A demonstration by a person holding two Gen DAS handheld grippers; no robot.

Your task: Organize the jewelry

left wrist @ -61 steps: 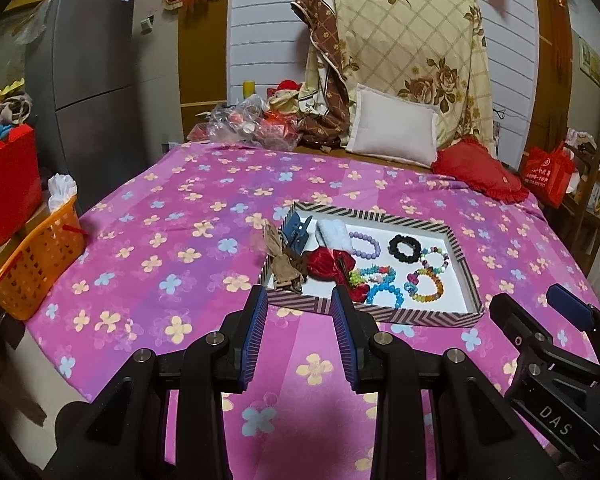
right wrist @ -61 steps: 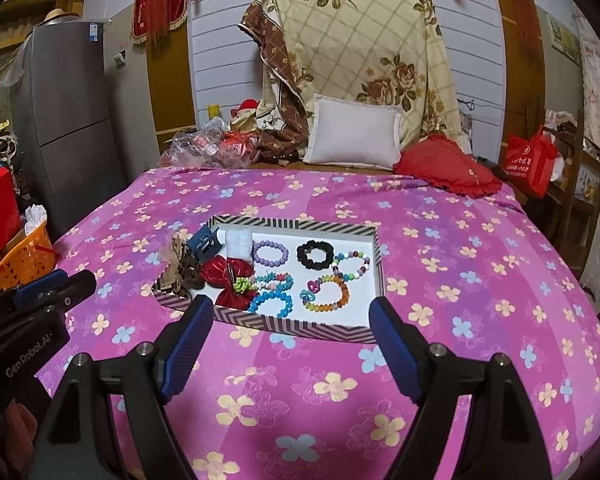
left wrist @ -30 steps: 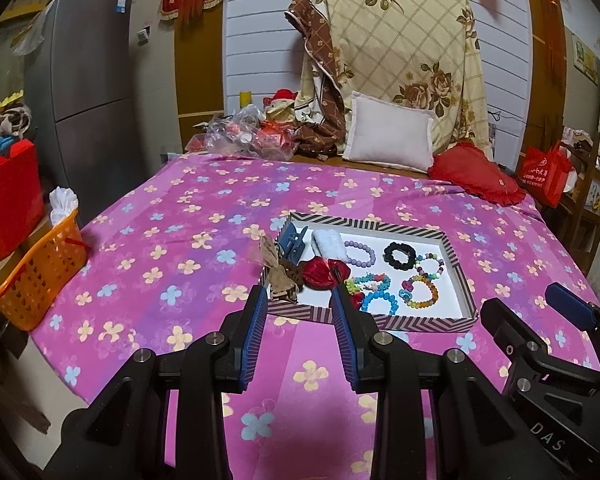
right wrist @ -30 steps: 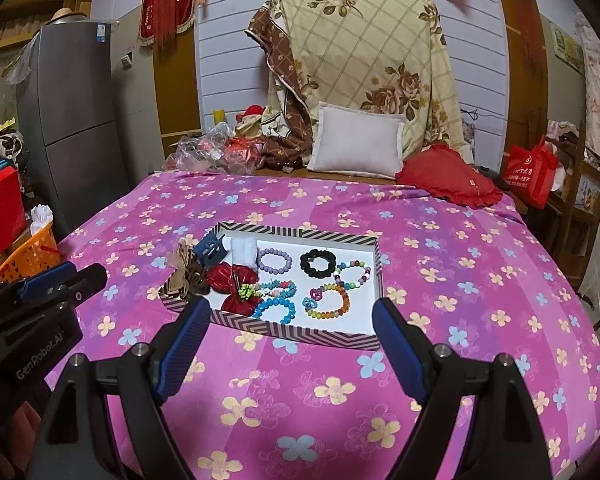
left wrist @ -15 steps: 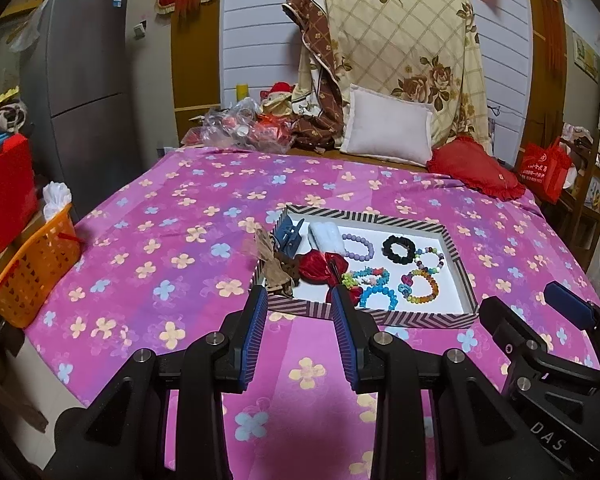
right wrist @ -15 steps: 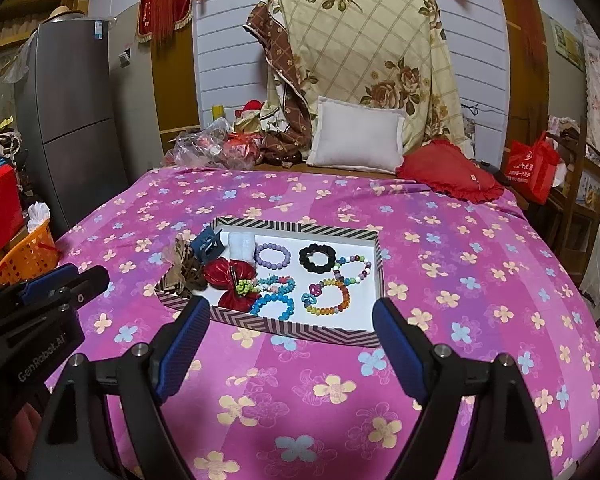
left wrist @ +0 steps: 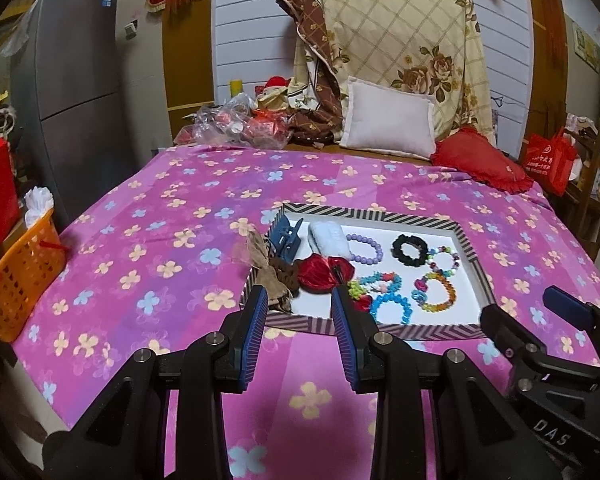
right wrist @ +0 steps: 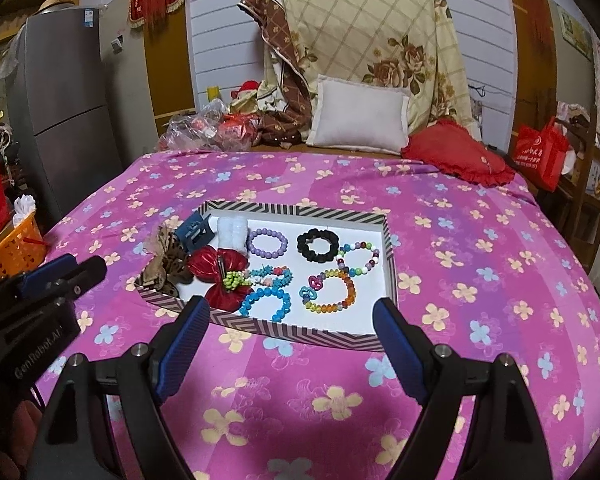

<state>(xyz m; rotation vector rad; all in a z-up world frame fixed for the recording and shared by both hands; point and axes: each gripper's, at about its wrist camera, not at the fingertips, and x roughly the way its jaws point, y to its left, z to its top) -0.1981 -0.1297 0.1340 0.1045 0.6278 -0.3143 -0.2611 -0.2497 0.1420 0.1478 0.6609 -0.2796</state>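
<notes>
- Jewelry tray [right wrist: 390,248] sits on the pink flowered bed cover [right wrist: 480,280], full of bead bracelets and hair bows
- Left gripper [left wrist: 299,307] is partly open, holding nothing
- Right gripper [right wrist: 290,318] is wide open, empty
- Pillows lie behind
</notes>
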